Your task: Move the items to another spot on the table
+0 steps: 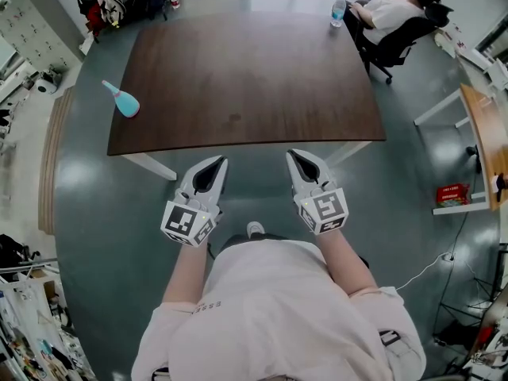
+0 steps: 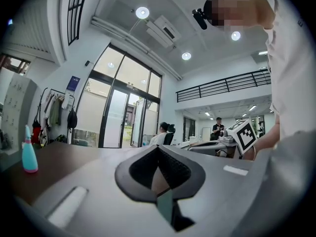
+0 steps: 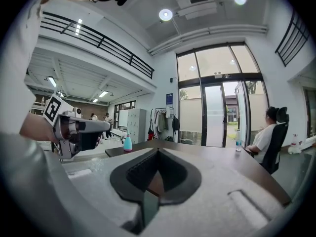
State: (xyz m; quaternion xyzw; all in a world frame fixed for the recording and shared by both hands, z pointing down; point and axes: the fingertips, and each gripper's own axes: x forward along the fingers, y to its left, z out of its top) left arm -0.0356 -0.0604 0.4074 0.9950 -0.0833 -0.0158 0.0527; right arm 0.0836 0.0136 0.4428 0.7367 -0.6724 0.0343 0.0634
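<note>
A teal bottle with a pointed top lies at the left edge of the dark brown table; it appears upright in the left gripper view and small in the right gripper view. A clear water bottle stands at the far right corner. My left gripper and right gripper hover side by side just short of the table's near edge, both shut and holding nothing. In their own views the left gripper and the right gripper have their jaws meeting in a point over the tabletop.
A person sits in an office chair at the table's far right corner. A second desk and a red box are at the right. Bags and clutter lie beyond the far left corner.
</note>
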